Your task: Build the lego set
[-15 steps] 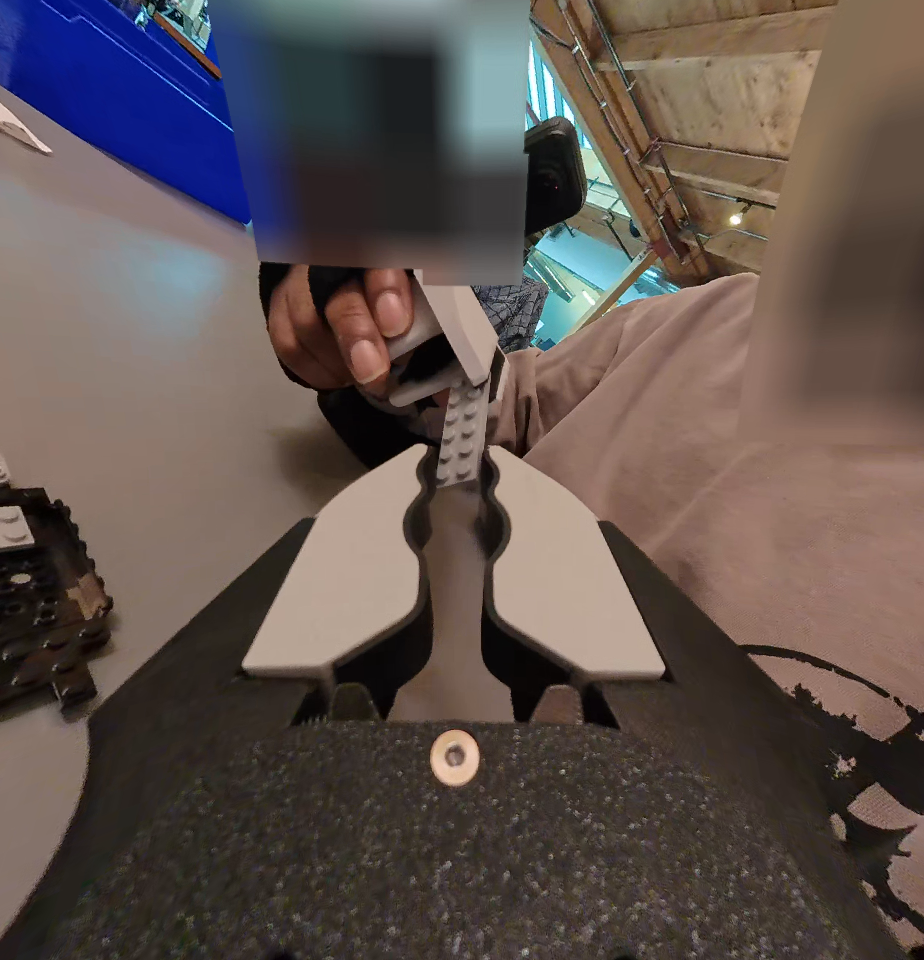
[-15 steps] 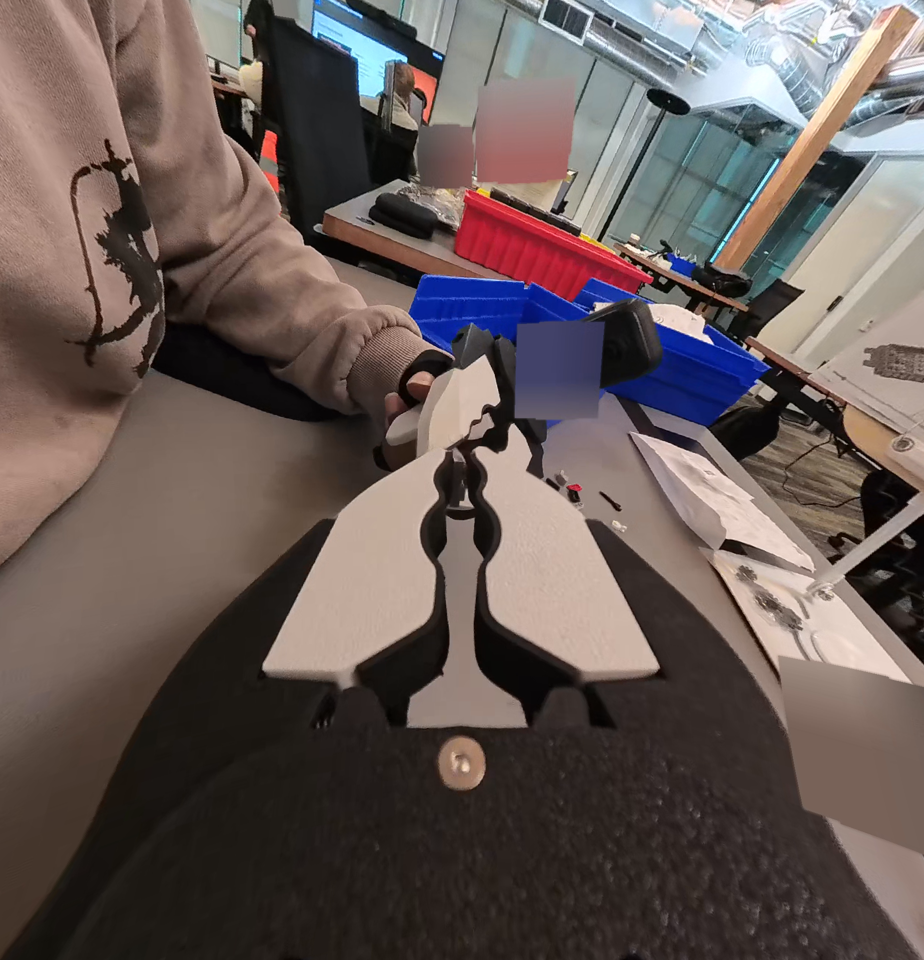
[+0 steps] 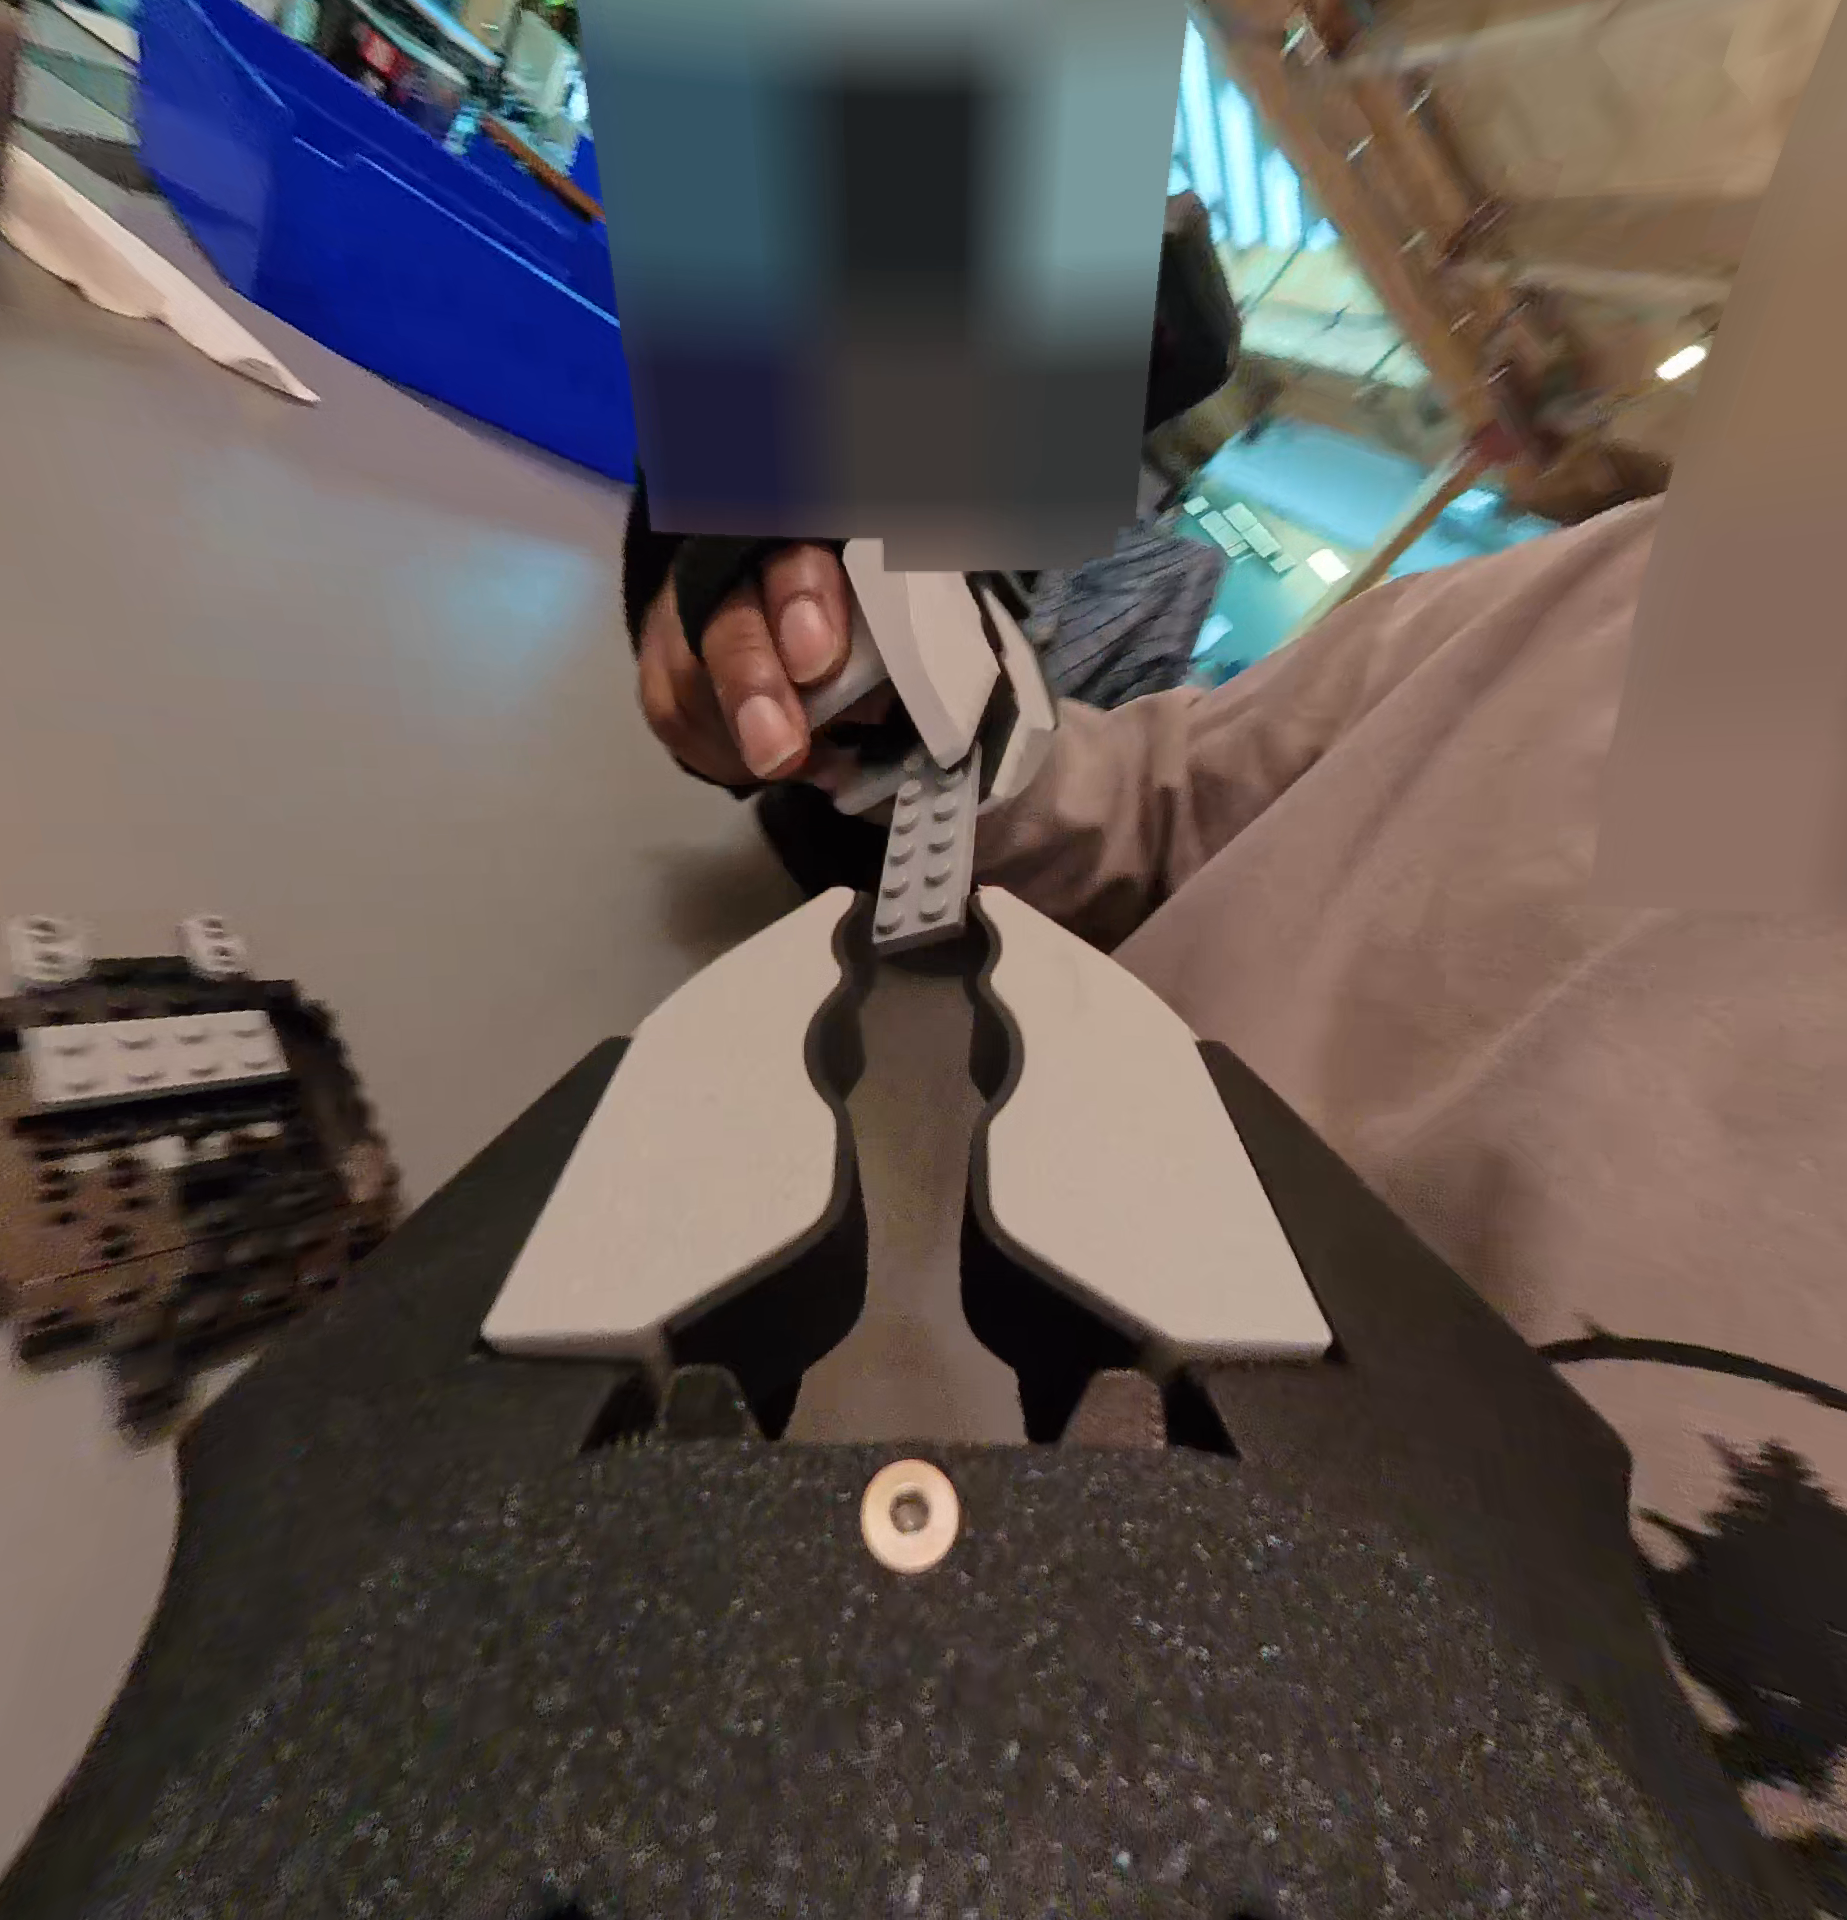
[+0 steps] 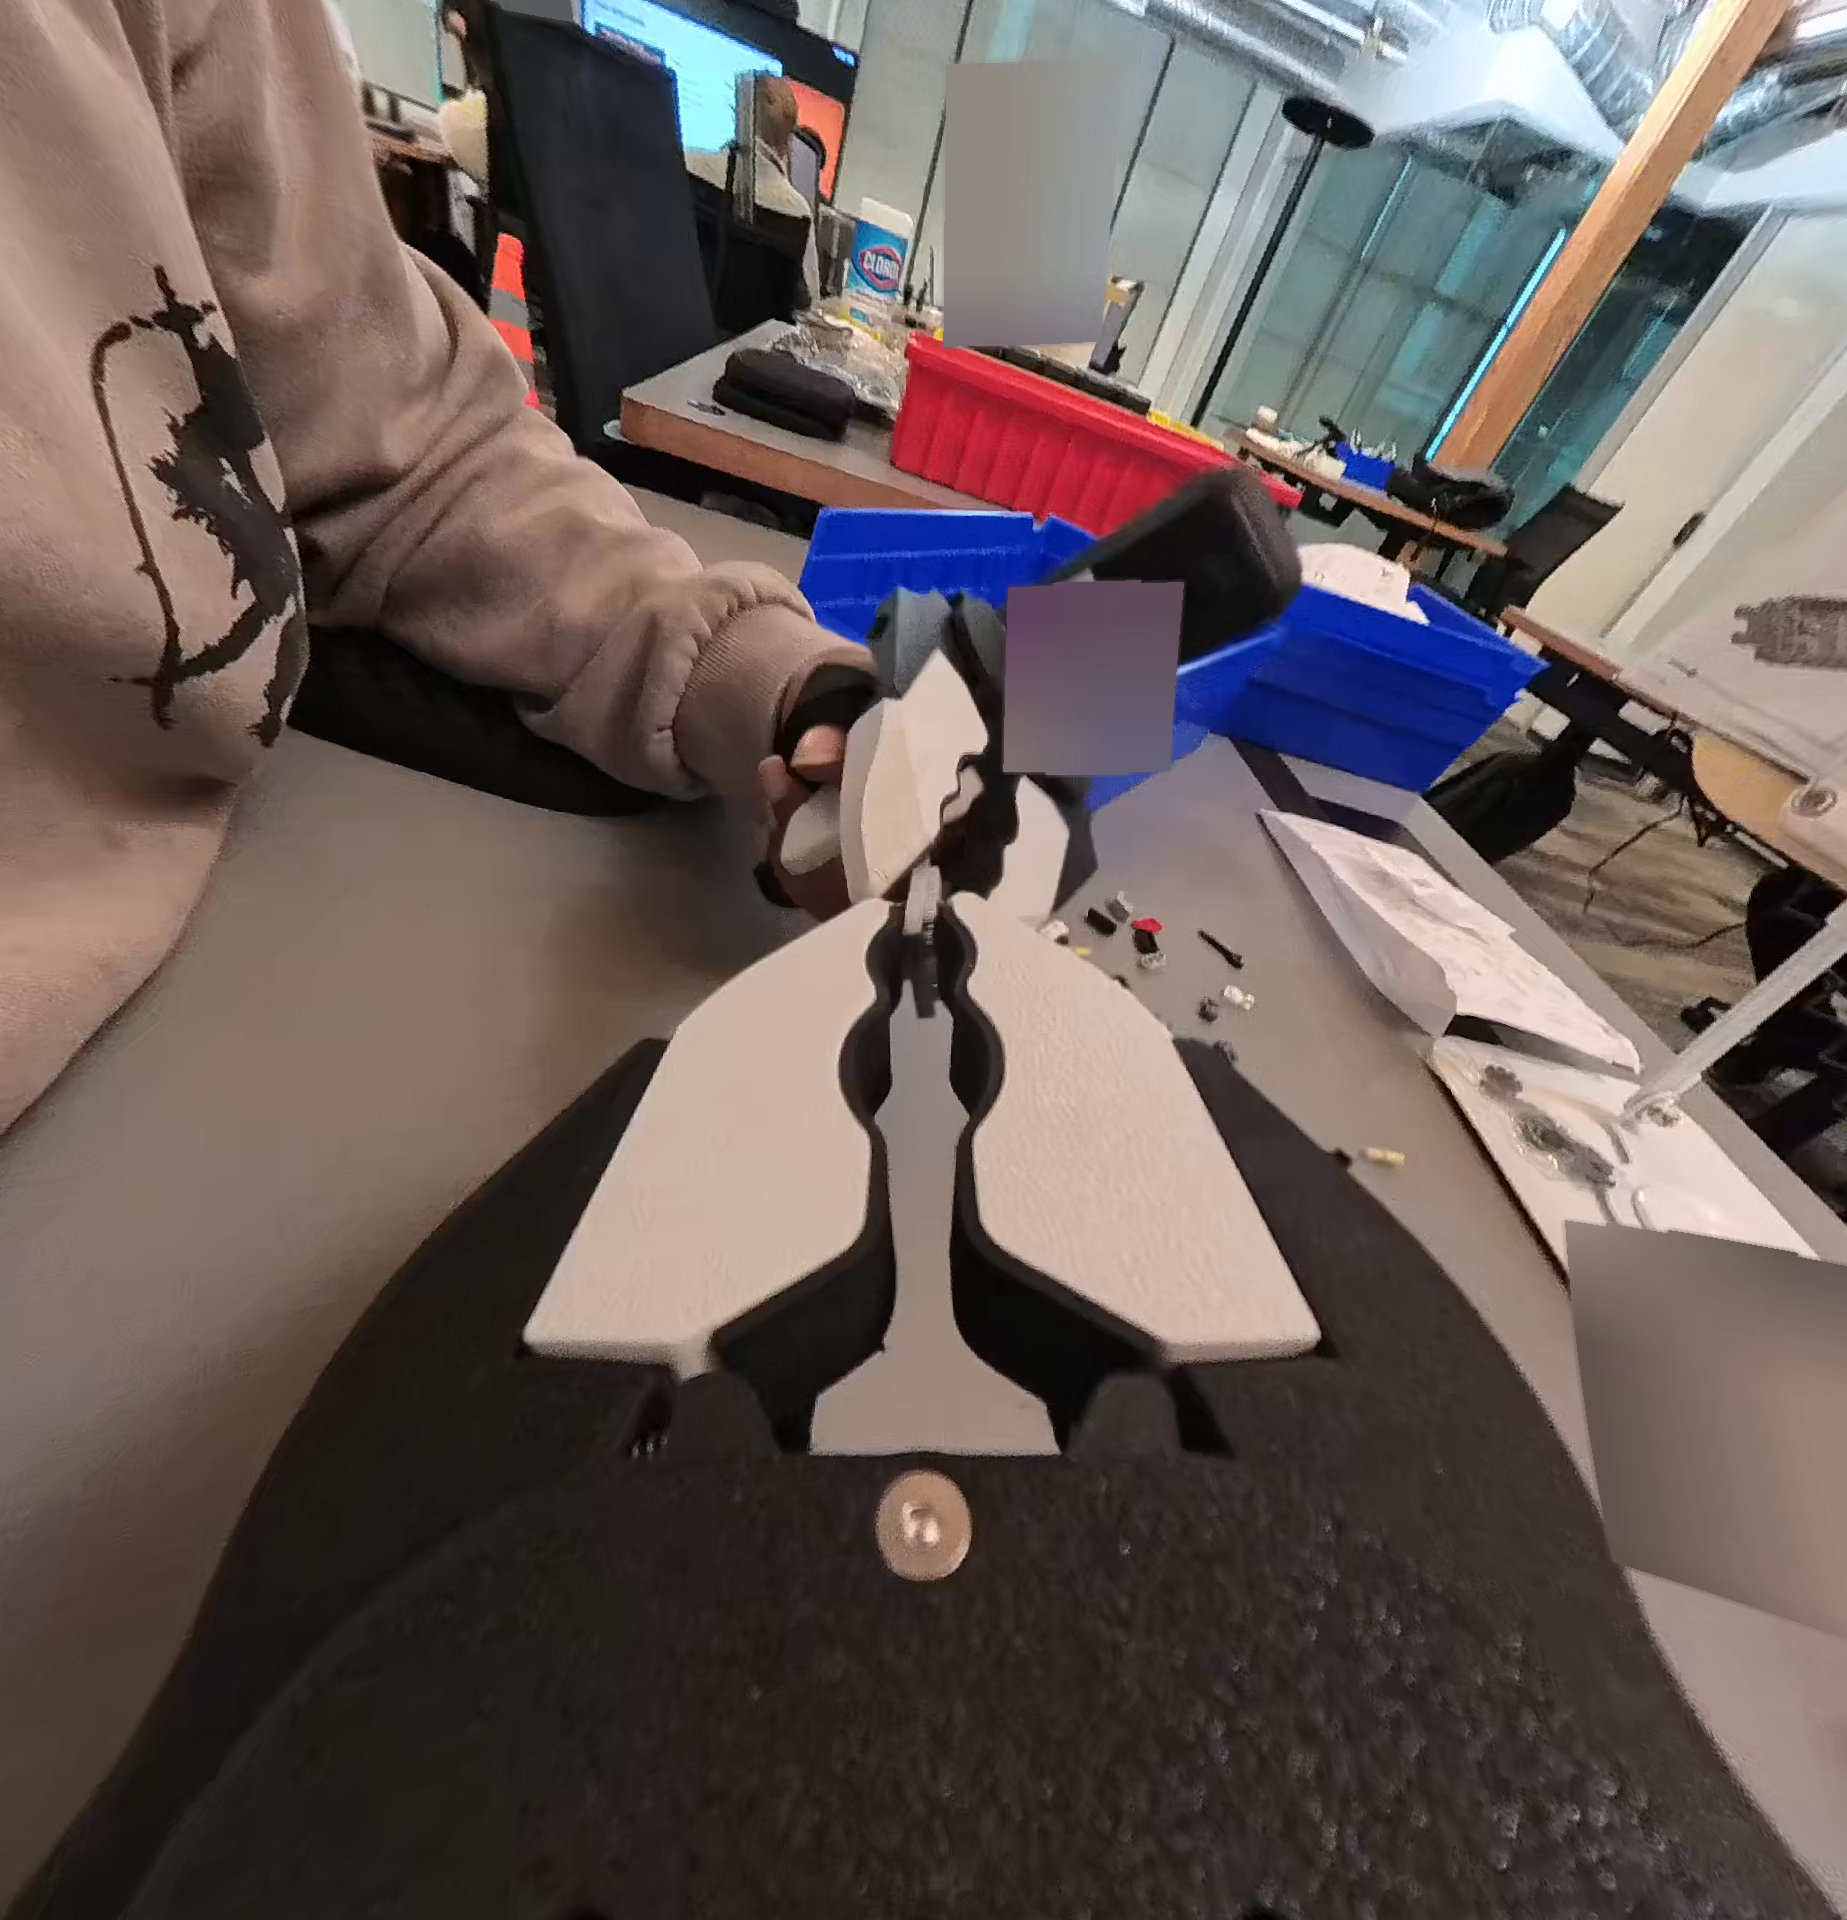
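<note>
Right between both tools sits the thin grey studded lego plate (image 3: 924, 868), two studs wide, held in mid-air above the matte grey surface (image 3: 275, 665). Its near end in the left wrist view sits at the tips of our left hand-held gripper (image 3: 919, 920), fingers narrowed w/ the plate end between them; whether they truly pinch it we cannot tell. The far end is clamped by our right hand-held gripper (image 3: 955, 758), clenched on the plate. From the right wrist view the plate (image 4: 924, 935) shows edge-on, caught between the right tool's tips (image 4: 924, 920), w/ the left tool (image 4: 934, 868) touching it from the opposite side.

A person's hand (image 3: 737, 675) wraps the right tool's grip; a beige sweatshirt sleeve (image 4: 545, 582) leads to the other hand.

On the surface at left lies a dark brown-and-black lego base build (image 3: 160, 1164) w/ a light grey plate (image 3: 155, 1055) on top, blurred. Well apart, small loose lego bits (image 4: 1147, 935) lie scattered near white folded paper sheets (image 4: 1418, 935). Blue plastic bins (image 4: 1345, 686) stand behind, a red bin (image 4: 1044, 447) farther off.
</note>
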The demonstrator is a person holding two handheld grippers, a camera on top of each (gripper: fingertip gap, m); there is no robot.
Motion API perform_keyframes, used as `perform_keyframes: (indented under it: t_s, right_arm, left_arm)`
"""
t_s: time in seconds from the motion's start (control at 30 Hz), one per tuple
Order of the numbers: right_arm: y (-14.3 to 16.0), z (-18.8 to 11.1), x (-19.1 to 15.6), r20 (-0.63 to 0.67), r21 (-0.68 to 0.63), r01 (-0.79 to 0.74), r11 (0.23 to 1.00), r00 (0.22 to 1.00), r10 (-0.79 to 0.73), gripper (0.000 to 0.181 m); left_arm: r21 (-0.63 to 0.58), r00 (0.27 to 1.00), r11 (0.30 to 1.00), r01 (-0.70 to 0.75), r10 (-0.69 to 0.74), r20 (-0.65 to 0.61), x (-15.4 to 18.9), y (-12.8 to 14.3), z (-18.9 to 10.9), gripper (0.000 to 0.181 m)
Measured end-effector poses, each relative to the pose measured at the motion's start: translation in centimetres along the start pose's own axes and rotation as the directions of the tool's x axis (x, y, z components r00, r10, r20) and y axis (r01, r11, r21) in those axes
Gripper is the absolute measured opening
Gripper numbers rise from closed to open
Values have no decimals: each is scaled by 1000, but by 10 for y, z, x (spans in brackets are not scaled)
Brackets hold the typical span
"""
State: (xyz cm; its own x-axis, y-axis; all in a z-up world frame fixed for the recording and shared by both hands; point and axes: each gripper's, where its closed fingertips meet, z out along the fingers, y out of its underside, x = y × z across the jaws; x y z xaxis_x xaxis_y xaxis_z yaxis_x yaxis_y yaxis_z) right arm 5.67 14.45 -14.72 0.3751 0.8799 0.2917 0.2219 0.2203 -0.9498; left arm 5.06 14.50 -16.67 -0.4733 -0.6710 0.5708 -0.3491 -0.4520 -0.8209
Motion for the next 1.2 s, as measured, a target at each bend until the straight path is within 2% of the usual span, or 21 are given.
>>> perform_keyframes:
  t_s: [0.1,0.23,0.3,0.43,0.57,0.73,0.8,0.87,0.97,1.07,1.2]
  right_arm:
    - [11,1,2,10,-52,-57,997,998,58,8]
    - [33,2,6,17,-165,-199,966,979,205,30]
    - [43,3,6,10,-211,-225,951,973,232,33]
    - [60,8,2,-1,-312,-234,921,969,246,34]
    - [68,10,1,-6,-344,-202,917,977,213,17]
    - [74,9,8,-55,-375,-219,901,975,215,17]
    - [80,3,20,-125,-392,-251,885,968,219,17]
    - [87,-5,42,-256,-394,-318,862,939,229,17]
    - [100,-19,64,-412,-384,-423,821,874,257,17]
    - [113,-27,73,-497,-399,-483,780,829,259,17]
    - [117,-30,77,-539,-391,-520,760,798,269,17]
  left_arm:
    - [-129,952,968,-214,236,194,-16,5,-4,16]
    - [-318,776,842,-435,530,343,-32,8,-10,16]
    - [-392,708,784,-481,611,354,-36,11,-11,17]
    - [-481,638,704,-522,697,327,-40,20,-8,17]
    - [-529,595,657,-537,739,315,-44,24,-8,17]
    - [-510,598,696,-506,709,374,-54,22,-12,17]
    - [-512,559,714,-477,696,450,-68,16,-22,23]
    - [-526,552,754,-394,652,520,-83,16,-34,32]
    - [-559,570,805,-200,560,602,-105,34,-48,50]
    - [-566,550,814,-132,535,641,-114,42,-51,55]
    - [-551,539,830,-87,504,675,-119,45,-49,56]
